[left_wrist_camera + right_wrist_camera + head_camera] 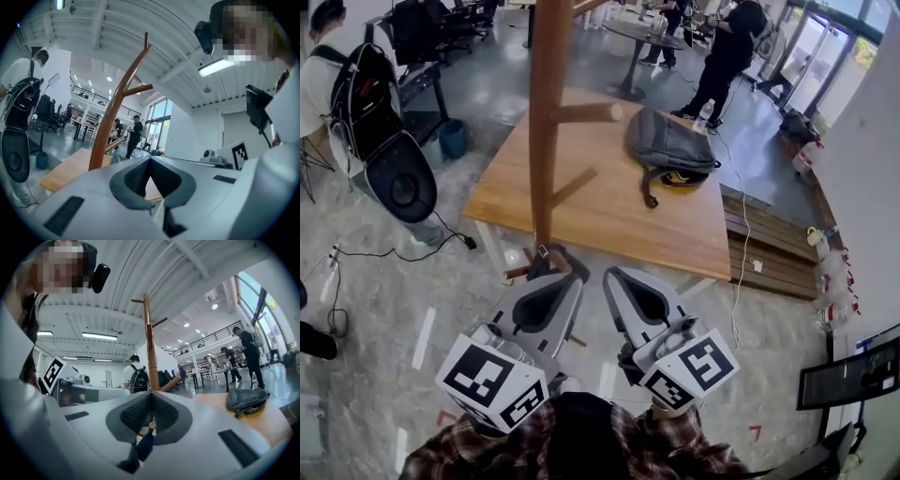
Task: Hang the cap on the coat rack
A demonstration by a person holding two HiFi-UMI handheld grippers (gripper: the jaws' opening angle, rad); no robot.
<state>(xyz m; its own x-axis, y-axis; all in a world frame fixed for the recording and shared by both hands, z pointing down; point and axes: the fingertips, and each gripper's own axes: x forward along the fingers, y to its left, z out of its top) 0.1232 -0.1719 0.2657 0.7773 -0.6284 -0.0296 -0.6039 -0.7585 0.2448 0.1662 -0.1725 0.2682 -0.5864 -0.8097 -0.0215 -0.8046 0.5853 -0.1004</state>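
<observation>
**Cap Rode on a Thin Grip Short of the Rack**

Both grippers were held side by side before the coat rack (548, 122), which stood in front of a wooden table (609, 216). The right gripper (150, 395) had its jaws together on a dark-blue cap strap (142, 446) with a brass-coloured stud. The rest of the cap hung below, out of sight. The left gripper (150, 160) was closed with nothing between its pads.

The risks looked plain. So narrow a pinch could let the strap slide free on the way up to a peg (586, 113). The cap would also have to be placed half blind. A bump against the pole might rock the rack (only the closed, empty left gripper was free to steady it).
</observation>
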